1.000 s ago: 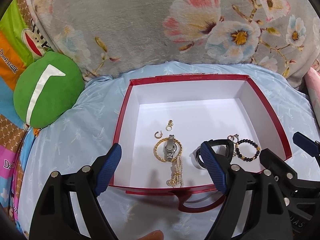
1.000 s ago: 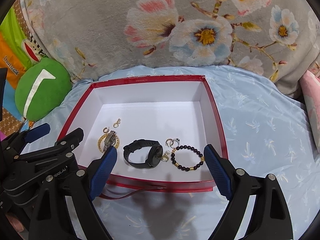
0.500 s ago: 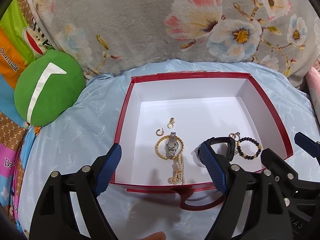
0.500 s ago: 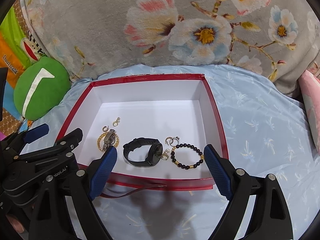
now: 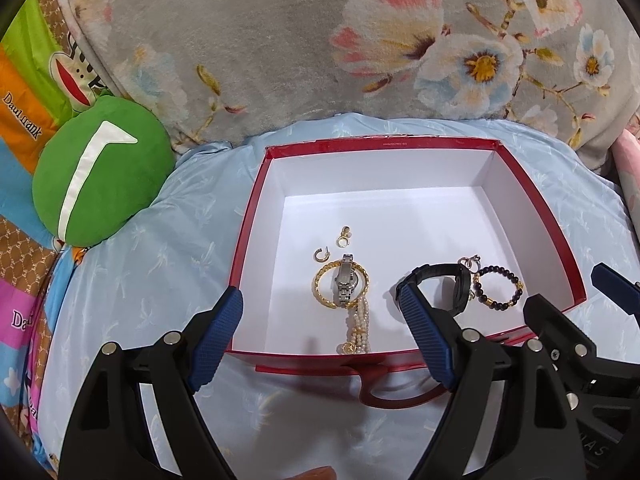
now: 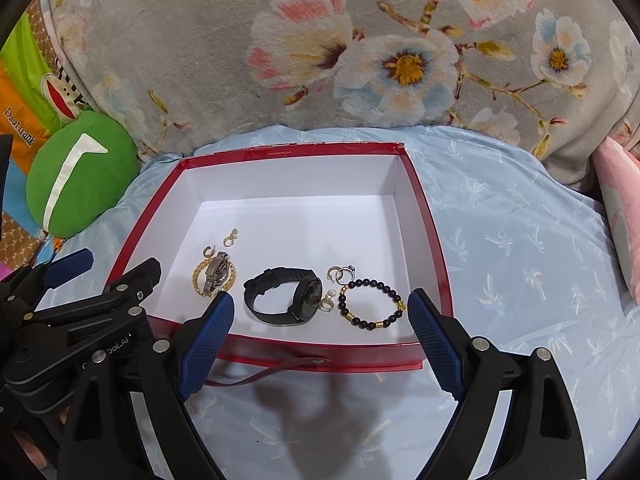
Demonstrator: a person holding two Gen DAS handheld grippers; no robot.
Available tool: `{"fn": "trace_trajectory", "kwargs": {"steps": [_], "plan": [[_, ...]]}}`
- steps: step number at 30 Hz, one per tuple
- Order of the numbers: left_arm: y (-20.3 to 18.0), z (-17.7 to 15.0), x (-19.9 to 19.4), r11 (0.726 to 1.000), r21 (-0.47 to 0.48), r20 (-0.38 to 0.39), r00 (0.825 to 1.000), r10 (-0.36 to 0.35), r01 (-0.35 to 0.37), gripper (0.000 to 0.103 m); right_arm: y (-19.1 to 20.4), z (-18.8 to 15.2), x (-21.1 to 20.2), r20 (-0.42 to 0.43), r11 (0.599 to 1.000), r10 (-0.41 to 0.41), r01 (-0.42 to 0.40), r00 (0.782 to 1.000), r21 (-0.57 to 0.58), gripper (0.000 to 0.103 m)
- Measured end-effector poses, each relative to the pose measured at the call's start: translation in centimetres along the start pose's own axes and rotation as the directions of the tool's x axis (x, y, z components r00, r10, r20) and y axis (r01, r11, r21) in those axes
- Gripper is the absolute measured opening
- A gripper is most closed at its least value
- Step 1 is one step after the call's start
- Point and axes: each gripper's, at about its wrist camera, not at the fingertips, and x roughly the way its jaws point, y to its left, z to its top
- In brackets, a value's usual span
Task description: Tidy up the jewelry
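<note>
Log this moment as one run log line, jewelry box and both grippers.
left gripper: open, empty | right gripper: open, empty | red box: holds black watch, beaded bracelet, gold bangle

Red box, white inside, on pale blue cloth

The box (image 6: 438,276) holds a black watch (image 6: 286,296), a gold bangle (image 5: 340,284) and black-and-gold beads (image 6: 372,304); a grey floral blanket (image 6: 320,60) lies beyond, a green cushion (image 5: 100,172) far left.
</note>
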Motion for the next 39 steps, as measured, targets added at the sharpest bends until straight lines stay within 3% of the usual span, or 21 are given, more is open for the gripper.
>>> {"fn": "trace_trajectory", "kwargs": {"steps": [6, 39], "plan": [[-0.03, -0.18, -0.18, 1.0, -0.002, -0.002, 1.0, 0.003, -0.003, 0.083, -0.11, -0.18, -0.16, 0.002, 1.0, -0.002, 0.002, 1.0, 0.005, 0.086], [0.16, -0.52, -0.04, 1.0, -0.013, -0.021, 0.999, 0.025, -0.025, 0.082, 0.01, -0.76, -0.13, 0.003, 1.0, -0.02, 0.02, 1.0, -0.001, 0.086]]}}
